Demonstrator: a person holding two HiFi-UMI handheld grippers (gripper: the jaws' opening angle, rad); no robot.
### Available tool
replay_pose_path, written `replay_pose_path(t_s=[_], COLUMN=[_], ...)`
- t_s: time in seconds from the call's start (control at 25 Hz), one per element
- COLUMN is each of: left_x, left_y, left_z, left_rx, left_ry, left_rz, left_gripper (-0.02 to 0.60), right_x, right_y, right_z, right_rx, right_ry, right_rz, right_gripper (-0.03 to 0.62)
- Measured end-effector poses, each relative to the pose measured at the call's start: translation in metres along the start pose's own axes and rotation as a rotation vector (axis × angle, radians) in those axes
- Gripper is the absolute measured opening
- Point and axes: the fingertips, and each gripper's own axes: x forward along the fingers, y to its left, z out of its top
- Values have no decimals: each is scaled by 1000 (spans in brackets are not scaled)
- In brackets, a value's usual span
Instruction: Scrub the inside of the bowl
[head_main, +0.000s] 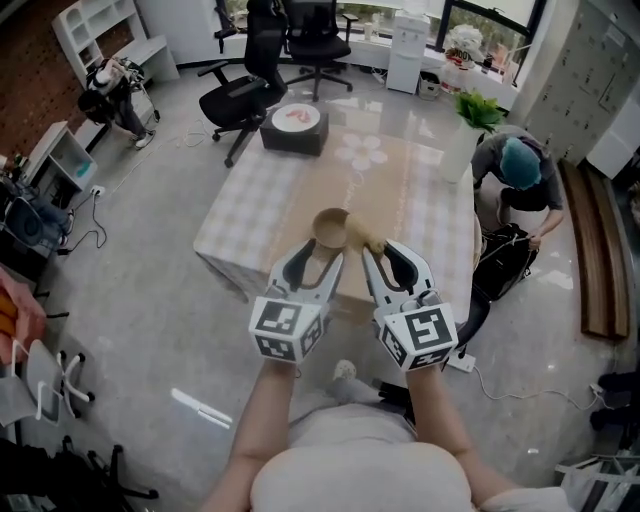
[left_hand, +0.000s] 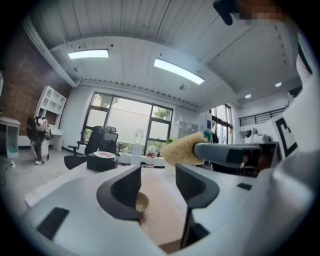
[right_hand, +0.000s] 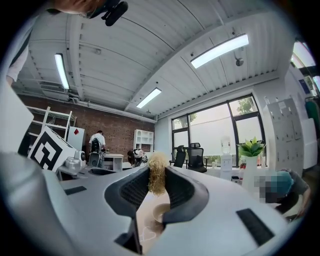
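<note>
A tan bowl (head_main: 328, 228) stands upright near the front edge of the table (head_main: 250, 205), which has a checked cloth with a brown runner. My right gripper (head_main: 380, 250) is shut on a yellow scrubbing sponge (head_main: 361, 236), held just right of the bowl's rim and above the table. In the right gripper view the sponge (right_hand: 158, 172) is pinched between the jaws, with the bowl (right_hand: 161, 212) below them. My left gripper (head_main: 318, 260) hovers over the bowl's near side, open and empty. Through its gap the bowl (left_hand: 142, 202) shows far below, and the sponge (left_hand: 182, 149) hangs to the right.
A black box topped by a white plate (head_main: 295, 125) sits at the table's far end, with a white flower mat (head_main: 362, 152) beside it. A white vase with a plant (head_main: 466, 135) stands at the far right corner. Office chairs (head_main: 240, 95) stand behind. A person crouches (head_main: 520, 185) to the right.
</note>
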Motion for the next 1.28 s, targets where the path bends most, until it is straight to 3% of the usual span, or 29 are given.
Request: replay_pose_path(t_s=[0.12,0.32,0.48,0.76,0.96,1.28], left_x=[13,28,38,54,66,86], left_y=[5,7,8,18,35,55], left_z=[-10,-23,-33,-70,-88,-117], left_rx=[8,45,88,216,194,242], left_ry=[52,92,139,302,379,507], left_rz=[-16,-67,-110,-169,-181,-237], left_gripper=[293,402,454,468,466,466], right_x=[10,21,28,46,61,92], right_y=[-8,-17,-24,-38,-48,-61], right_z=[-4,-14,-22,-36,-51,-69], right_rx=[8,20,28,23,21,22], right_ry=[10,32,55,100,147,197], right_rz=[4,4,2,11,26,42], right_gripper=[83,83,83,83,84,84])
